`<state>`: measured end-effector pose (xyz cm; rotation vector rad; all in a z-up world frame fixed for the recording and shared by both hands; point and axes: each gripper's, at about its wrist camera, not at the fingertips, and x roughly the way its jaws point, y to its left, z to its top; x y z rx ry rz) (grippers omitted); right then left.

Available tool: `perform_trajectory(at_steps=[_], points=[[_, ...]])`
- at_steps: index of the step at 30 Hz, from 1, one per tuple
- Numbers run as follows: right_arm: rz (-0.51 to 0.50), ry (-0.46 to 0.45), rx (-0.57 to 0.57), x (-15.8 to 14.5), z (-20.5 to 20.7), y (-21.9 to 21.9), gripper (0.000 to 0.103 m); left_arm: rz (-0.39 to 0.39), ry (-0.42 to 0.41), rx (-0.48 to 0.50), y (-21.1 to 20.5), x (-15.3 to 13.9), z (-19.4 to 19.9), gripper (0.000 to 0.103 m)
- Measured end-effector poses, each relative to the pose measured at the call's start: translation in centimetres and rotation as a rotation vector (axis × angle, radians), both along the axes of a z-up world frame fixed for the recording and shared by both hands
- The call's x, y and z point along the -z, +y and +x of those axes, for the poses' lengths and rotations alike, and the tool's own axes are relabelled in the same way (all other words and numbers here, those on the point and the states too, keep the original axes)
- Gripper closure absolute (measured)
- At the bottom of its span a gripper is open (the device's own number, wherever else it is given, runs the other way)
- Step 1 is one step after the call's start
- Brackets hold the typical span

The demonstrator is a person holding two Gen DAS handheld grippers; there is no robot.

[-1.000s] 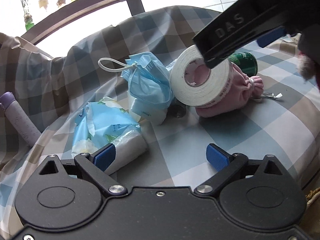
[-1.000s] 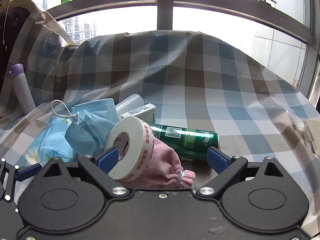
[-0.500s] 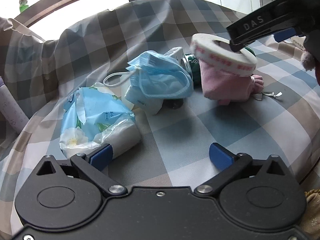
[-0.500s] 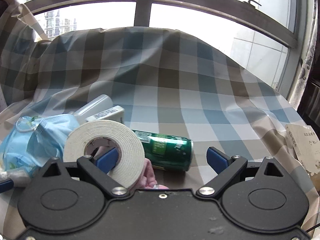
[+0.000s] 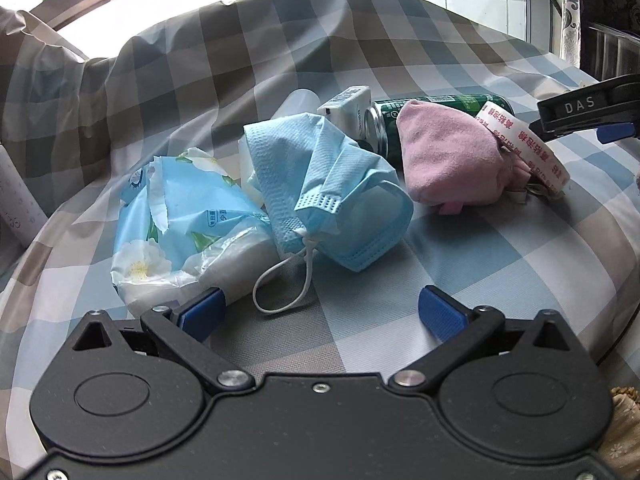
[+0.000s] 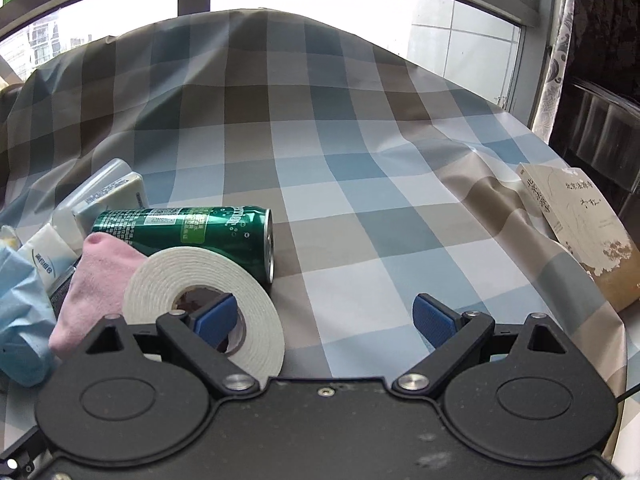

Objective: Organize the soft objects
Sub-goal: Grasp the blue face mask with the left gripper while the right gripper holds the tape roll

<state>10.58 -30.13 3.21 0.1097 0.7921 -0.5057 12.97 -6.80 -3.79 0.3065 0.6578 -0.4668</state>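
Lowered since 1 second ago, the tape roll hangs on 1 finger of the spread right tongs; left tongs gape empty. Soft, light pink pouch: pinch its bunched neck.

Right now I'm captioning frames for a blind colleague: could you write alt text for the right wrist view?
The open right gripper has one finger inside the core of a white tape roll, which rests on a pink sock beside a toppled green can. All lie on a checked cloth, with a book at right.
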Motion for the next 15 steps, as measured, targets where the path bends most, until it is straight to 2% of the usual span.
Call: perform_trajectory(at_steps=[4, 7, 9, 11, 15], points=[[0.077, -0.078, 0.026, -0.5, -1.9, -0.4, 0.007, 0.000, 0.000, 0.000, 0.0, 0.0, 0.0, 0.002], [0.196, -0.185, -0.006, -0.7, -3.7, -0.5, 0.000, 0.000, -0.001, 0.000, 0.0, 0.0, 0.0, 0.002], [0.290, -0.245, -0.036, -0.6, -4.4, -0.2, 0.000, 0.001, -0.001, 0.000, -0.1, 0.0, 0.0, 0.002], [0.344, -0.233, -0.060, 0.0, -4.0, 0.2, 0.000, 0.000, -0.001, 0.000, -0.1, 0.0, 0.0, 0.002], [0.342, -0.232, -0.064, 0.9, -3.1, 0.9, 0.000, 0.001, -0.002, 0.000, -0.1, 0.0, -0.1, 0.002]])
